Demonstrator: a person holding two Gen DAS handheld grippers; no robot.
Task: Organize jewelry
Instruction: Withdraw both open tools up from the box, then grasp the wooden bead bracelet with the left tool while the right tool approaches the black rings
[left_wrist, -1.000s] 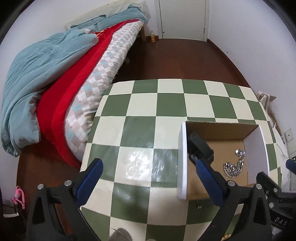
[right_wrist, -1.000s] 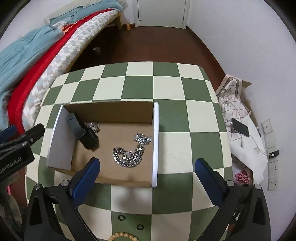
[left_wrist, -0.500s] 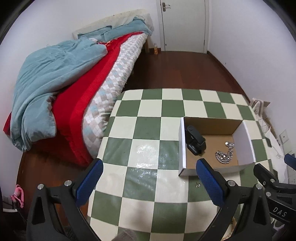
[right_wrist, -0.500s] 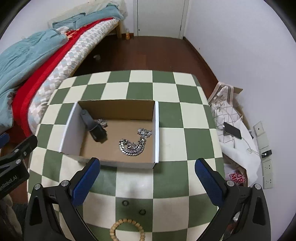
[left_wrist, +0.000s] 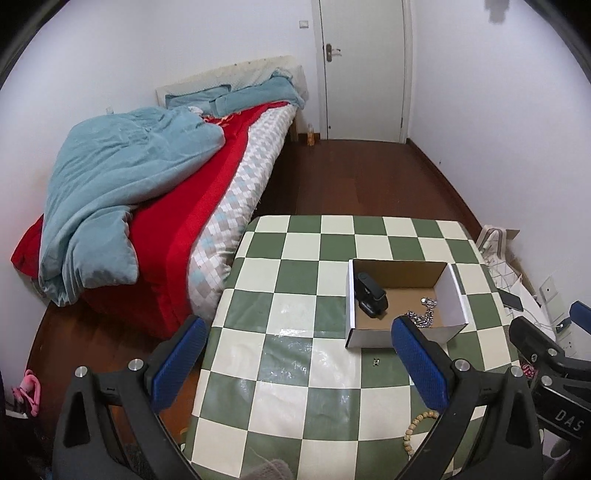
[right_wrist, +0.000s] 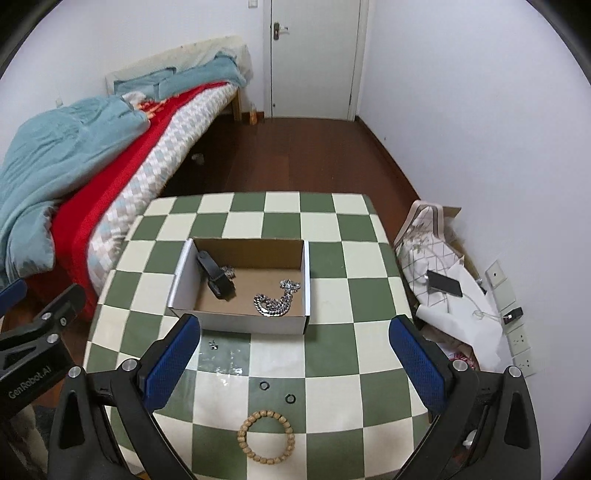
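We see an open cardboard box (right_wrist: 240, 291), white outside and brown inside, resting on the green-and-cream checkered counter (right_wrist: 332, 236). Inside lie a silver chain (right_wrist: 273, 304) at right and a black watch (right_wrist: 216, 278) leaning against the left wall. On the counter in front of the box lie a wooden bead bracelet (right_wrist: 266, 436), two small dark rings (right_wrist: 277, 392) and a tiny silver piece (right_wrist: 213, 345). We find the left gripper (left_wrist: 299, 363) and right gripper (right_wrist: 295, 363) poised above the near counter edge, jaws spread wide, holding nothing.
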